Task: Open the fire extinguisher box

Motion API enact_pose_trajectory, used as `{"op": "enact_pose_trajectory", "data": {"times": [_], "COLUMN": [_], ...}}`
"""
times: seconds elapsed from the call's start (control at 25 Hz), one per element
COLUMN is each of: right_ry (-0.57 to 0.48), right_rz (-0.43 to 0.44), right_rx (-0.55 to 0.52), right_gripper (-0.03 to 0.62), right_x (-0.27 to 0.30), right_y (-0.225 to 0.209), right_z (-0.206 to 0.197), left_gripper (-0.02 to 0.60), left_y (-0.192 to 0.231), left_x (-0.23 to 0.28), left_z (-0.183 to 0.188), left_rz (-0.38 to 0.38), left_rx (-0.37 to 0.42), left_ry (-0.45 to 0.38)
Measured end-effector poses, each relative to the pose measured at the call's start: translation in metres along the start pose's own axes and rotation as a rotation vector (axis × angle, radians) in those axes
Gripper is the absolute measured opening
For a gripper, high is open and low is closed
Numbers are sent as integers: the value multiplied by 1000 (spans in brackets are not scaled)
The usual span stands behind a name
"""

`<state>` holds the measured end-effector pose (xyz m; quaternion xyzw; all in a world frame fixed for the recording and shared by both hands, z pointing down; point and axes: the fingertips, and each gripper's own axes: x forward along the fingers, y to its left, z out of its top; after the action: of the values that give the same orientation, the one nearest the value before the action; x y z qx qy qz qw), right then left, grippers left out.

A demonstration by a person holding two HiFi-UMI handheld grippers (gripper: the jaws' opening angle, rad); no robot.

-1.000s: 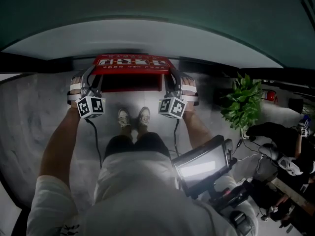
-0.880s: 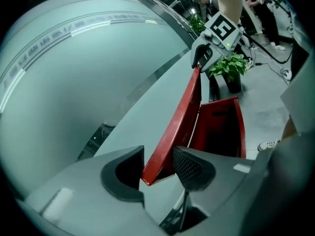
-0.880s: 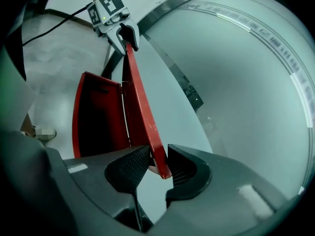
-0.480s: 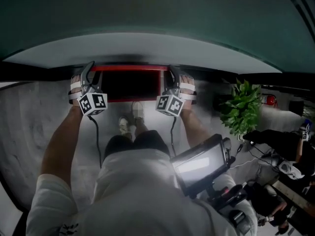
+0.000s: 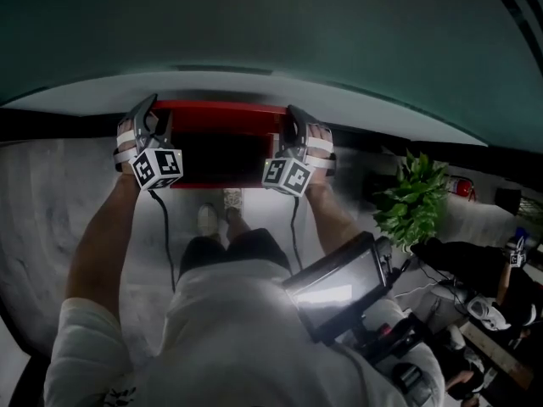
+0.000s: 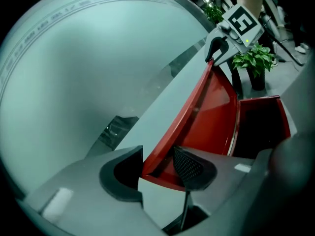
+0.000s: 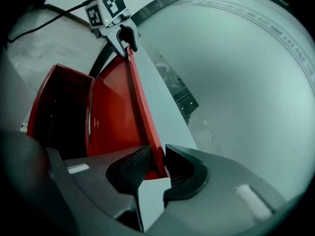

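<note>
Left arm (image 5: 100, 240) and right arm (image 5: 335, 219) reached forward and down, roughly parallel, one to each end of the raised lid (image 5: 222, 108). Box (image 5: 216, 155) stood open on the floor (image 5: 59, 193) against the wall (image 5: 254, 49).

Left gripper (image 6: 156, 163): jaws just opening, loose around the lid's edge, not pinching.

Right gripper (image 7: 157, 163): jaws just closing, clamped on that edge.

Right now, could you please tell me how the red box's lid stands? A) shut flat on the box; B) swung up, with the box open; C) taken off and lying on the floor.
B: the lid stands swung up on its hinge side, and the box shows its dark inside beside it.
</note>
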<state>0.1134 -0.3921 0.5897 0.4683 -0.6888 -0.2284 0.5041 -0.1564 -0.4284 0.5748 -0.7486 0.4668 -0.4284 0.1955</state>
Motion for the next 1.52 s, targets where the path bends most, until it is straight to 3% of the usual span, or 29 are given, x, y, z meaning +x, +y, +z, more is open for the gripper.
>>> {"op": "enact_pose_trajectory", "data": {"times": [0.12, 0.64, 0.8, 0.88, 1.0, 1.52], "right_ry": [14, 46, 46, 44, 47, 33], "right_rz": [7, -35, -60, -67, -79, -111], "right_rx": [2, 30, 50, 57, 69, 58], "right_gripper": [98, 101, 107, 110, 104, 103], "right_x": [24, 62, 66, 66, 67, 69], "right_y": [-7, -14, -15, -16, -18, -20], "right_z": [-9, -9, -11, -11, -13, -11], "left_gripper": [193, 195, 195, 133, 130, 132], "left_y": [1, 4, 5, 9, 11, 13], "left_x": [28, 62, 67, 65, 66, 65], "left_z": [6, 3, 4, 5, 7, 9], "left_rz": [-16, -7, 32, 73, 105, 127], "left_rx": [1, 15, 19, 0, -19, -12], "left_ry": [13, 45, 46, 50, 47, 9]}}
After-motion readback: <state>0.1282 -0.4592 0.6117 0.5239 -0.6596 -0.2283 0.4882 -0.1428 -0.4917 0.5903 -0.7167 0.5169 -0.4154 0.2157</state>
